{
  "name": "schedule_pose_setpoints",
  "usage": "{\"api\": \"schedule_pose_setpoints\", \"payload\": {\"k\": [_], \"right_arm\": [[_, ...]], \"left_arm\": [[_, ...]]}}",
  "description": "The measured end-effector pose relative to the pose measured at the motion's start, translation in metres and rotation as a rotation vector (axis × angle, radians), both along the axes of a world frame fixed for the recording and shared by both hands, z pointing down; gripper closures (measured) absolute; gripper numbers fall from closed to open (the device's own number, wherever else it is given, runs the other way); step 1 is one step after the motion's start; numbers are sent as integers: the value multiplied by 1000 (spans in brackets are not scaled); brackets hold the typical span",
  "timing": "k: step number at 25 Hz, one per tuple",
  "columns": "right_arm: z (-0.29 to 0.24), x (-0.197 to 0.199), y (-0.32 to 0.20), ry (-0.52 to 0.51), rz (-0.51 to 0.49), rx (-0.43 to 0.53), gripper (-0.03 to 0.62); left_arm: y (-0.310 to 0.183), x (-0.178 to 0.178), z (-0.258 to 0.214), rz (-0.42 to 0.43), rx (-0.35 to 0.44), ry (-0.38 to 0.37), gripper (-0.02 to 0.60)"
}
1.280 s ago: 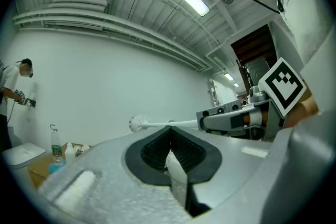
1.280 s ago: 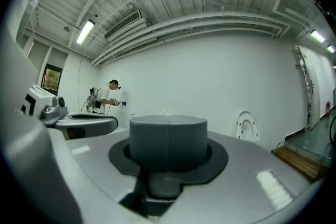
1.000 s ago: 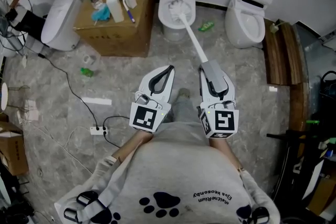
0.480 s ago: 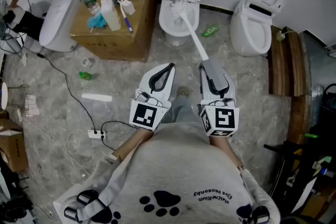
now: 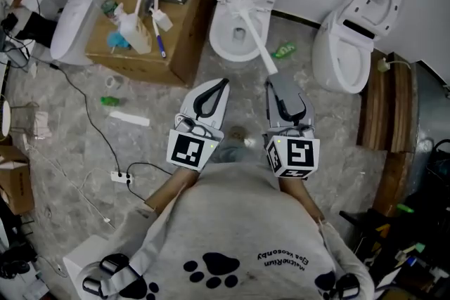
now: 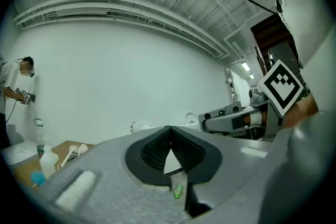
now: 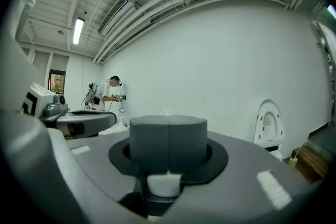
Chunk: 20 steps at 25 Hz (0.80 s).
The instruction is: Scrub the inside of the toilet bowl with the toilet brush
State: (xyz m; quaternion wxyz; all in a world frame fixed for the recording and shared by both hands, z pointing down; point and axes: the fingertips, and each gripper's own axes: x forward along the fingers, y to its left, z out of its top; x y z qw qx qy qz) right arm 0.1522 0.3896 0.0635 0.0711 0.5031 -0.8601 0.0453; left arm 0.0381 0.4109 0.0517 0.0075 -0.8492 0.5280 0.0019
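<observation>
Grey marbled floor [image 5: 316,123] filled the head view. A white ceramic toilet bowl [image 5: 214,38] stood at top centre, its lid raised against the wall. A brown cardboard box [image 5: 183,31] littered with bottles and brushes stood just left of it, and a second white toilet [image 5: 344,53] stood to its right. The right tool [image 5: 275,84] was clamped on the near end of a white long-handled toilet brush [image 5: 256,38]. The shaft slanted up over the rim, and the bristle head sat at the far end of the bowl, close under the lid. The left tool [image 5: 222,86] hung beside the right one above the floor, apart from the brush.

From the left gripper view, a plain white wall [image 6: 121,71] rose behind. The left tool's [image 6: 169,134] jaws met at their tips with nothing between them. The right tool [image 6: 231,120] showed just beyond, to the right.

From the right gripper view, the right tool's [image 7: 168,165] jaws were pressed around the brush's white handle [image 7: 164,184]. The second toilet [image 7: 268,126] stood against the wall at right.
</observation>
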Motion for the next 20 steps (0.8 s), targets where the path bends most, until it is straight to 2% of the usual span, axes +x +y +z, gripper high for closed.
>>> {"api": "schedule_pose_setpoints", "payload": {"k": [5, 14, 20], "right_arm": [[4, 12, -40, 1, -24, -7, 441], [12, 25, -62, -7, -32, -33, 441], [8, 17, -74, -8, -45, -14, 441]], "left_arm": [[-28, 4, 7, -32, -24, -18, 583], [-48, 11, 8, -40, -30, -35, 583], [-59, 3, 13, -51, -41, -33, 583]]}}
